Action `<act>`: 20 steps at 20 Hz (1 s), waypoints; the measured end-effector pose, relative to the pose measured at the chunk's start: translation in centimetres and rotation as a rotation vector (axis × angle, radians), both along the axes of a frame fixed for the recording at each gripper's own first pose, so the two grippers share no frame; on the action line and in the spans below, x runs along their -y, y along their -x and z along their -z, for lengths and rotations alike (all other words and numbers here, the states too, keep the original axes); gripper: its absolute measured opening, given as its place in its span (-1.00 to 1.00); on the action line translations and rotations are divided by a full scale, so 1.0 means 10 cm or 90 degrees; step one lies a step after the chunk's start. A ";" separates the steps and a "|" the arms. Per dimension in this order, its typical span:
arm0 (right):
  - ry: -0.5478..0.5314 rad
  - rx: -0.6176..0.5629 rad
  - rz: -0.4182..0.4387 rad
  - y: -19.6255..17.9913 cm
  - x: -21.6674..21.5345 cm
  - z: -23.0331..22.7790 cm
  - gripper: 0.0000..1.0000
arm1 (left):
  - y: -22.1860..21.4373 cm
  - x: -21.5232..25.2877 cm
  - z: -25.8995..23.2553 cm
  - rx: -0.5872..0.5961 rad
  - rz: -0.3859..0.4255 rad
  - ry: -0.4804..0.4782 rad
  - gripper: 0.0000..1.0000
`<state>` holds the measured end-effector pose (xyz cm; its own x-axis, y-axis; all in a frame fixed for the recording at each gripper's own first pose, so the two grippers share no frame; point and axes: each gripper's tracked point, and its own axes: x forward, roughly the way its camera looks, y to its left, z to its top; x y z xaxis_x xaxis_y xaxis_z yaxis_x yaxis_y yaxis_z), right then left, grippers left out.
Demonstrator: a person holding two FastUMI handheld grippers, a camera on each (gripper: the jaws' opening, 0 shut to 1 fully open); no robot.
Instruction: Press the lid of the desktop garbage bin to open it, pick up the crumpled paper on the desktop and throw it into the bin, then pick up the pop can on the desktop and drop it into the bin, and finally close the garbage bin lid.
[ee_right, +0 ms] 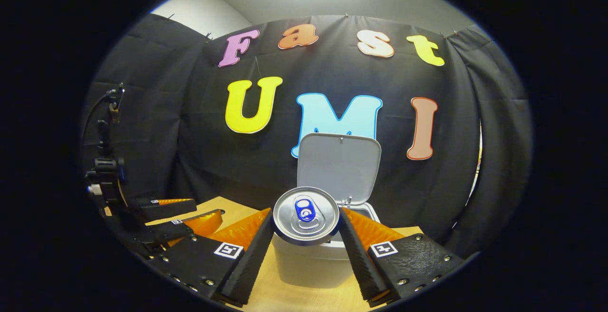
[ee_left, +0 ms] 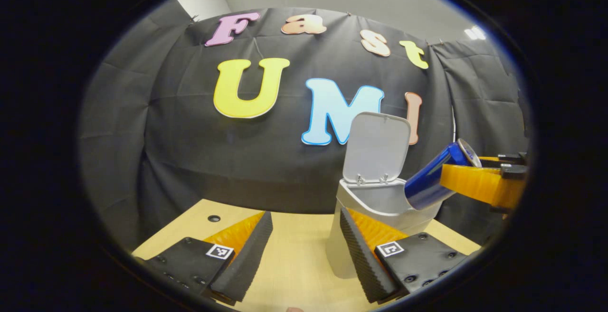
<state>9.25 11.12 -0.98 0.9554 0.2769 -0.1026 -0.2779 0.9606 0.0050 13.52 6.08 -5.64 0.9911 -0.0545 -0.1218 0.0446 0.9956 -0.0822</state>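
Left gripper sits low over the desk, jaws spread wide with nothing between them, parked just left of and near the bin; it also shows at the far left of the right gripper view, idle, away from the bin. Bin stands right of centre on the desk, lid swung up and standing nearly upright at the far side, so the open-lid step looks done. No crumpled paper on the visible desk, so judging from that it's probably already in the bin, but the inside is mostly hidden by the rim and the can, so can't confirm contents. Right gripper is clamped on the can, both fingers pressing its sides, can top facing the camera. In the left gripper view the can comes in from the right, tilted, bottom end down at the bin's mouth, touching or just above the rim; can't tell which. So the task reads as late stage: can carried to the opening but not yet released. Left to do, by my reading: let the can drop in, pull the right gripper clear, then push the lid down to close.
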 end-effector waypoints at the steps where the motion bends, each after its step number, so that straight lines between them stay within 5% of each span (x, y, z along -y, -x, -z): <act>1: 0.002 0.000 0.002 -0.06 0.00 0.01 0.65 | 0.00 0.02 0.00 0.001 0.004 -0.001 0.84; 20: 0.016 -0.052 0.024 -0.50 -0.07 0.37 0.80 | 0.03 -0.09 0.05 -0.009 -0.014 0.003 0.84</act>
<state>14.28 11.81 -4.70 0.9532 0.2371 -0.1874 -0.2409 0.9705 0.0025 13.19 6.97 -6.14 0.9902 -0.0339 -0.1357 0.0221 0.9959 -0.0878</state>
